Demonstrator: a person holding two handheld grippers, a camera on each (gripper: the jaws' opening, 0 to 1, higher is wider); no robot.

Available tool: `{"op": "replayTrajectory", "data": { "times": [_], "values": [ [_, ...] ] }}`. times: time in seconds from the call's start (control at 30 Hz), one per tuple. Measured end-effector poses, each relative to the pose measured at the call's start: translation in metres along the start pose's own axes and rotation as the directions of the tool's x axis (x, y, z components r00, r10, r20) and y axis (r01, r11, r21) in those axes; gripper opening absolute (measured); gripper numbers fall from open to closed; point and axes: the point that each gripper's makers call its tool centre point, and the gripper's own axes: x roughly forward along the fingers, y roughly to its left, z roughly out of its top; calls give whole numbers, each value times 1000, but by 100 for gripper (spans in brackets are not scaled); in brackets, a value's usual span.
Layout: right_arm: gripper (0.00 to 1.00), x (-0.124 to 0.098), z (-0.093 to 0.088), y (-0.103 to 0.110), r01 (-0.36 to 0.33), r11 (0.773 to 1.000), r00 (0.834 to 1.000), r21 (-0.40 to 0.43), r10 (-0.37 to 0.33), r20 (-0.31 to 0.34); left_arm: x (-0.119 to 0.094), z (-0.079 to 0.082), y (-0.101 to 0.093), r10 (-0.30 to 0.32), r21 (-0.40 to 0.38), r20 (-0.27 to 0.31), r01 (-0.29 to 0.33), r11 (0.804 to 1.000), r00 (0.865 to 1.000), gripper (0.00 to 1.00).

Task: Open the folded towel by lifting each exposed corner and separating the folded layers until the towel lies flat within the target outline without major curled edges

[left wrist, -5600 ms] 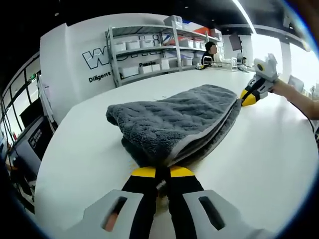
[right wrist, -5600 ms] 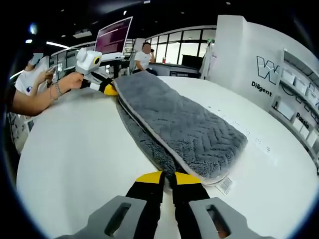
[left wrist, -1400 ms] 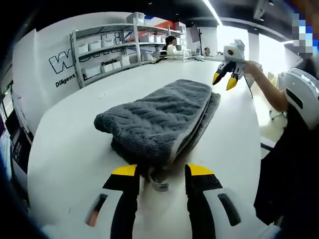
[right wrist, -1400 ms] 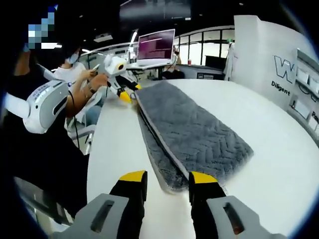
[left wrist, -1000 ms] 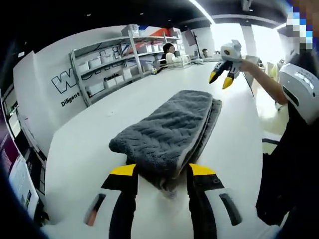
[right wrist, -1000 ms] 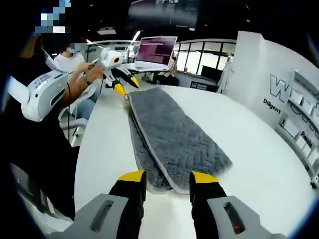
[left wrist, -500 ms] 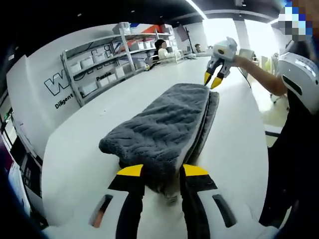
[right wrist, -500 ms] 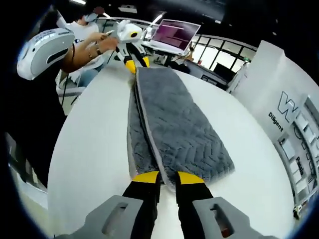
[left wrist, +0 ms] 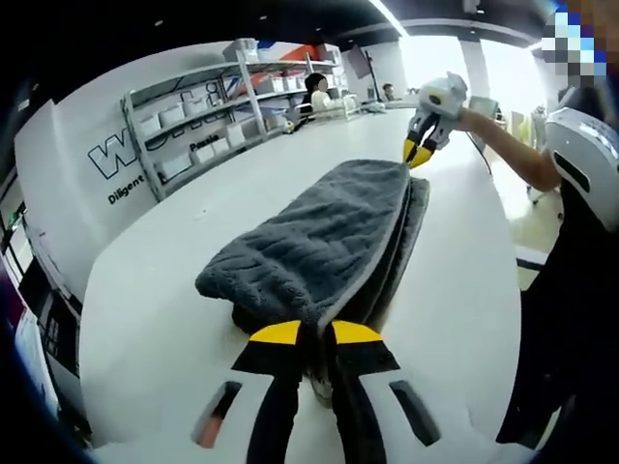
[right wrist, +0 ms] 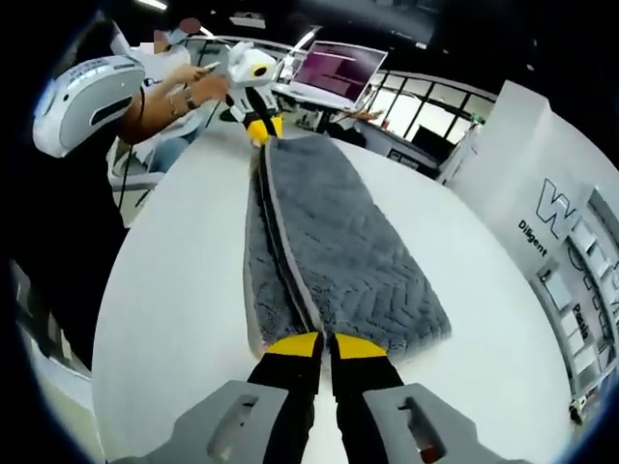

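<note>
Towel, grey and plush with a herringbone weave, lies folded into a long narrow stack on the white tabletop; its layers show as pale stacked edges along one long side, and a small tag hangs at the near end in the left gripper view; the left gripper has its yellow-tipped jaws drawn nearly together on the near corner of the towel's upper layers, the fabric bunched between them; at the far end of the stack in that same view the right gripper sits with its jaws pinched on the opposite corner, held by a hand on an outstretched arm; in the right gripper view the towel runs away from the camera along the tabletop, the right gripper closed to a thin gap over the near edge where the layers meet, and the left gripper grips the far corner, held by a hand; a person in dark clothing with a white padded piece on the upper arm stands at the tabletop's edge; behind, a white wall with dark lettering, metal shelves stacked with white boxes, a seated person further back, and a lit screen past the tabletop's far end.
</note>
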Motion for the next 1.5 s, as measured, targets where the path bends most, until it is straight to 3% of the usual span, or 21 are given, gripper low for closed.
{"op": "replayTrajectory", "data": {
  "times": [0.4, 0.7, 0.83, 1.03, 1.5],
  "values": [
    [1, -11, 29, -32, 144, 985, 990, -94, -144, 8, -12, 34, 21, 37, -46, 66, -34, 998, 997, 8],
    [1, -14, 39, -60, 208, 973, 978, -99, -209, 3, -10, 65, 43, 49, -114, 149, -32, 993, 988, 8],
    [1, -12, 38, -55, 181, 979, 983, -92, -182, 4, -7, 65, 43, 48, -107, 138, -33, 994, 989, 8],
    [1, -7, 23, -34, 104, 989, 994, -105, -107, -31, -4, 61, 40, 37, -101, 123, -24, 995, 992, 8],
    [1, 1, 2, 1, -20, 991, 996, -132, 9, -90, 1, 54, 33, 20, -110, 111, -8, 994, 994, 8]
  ]
}}
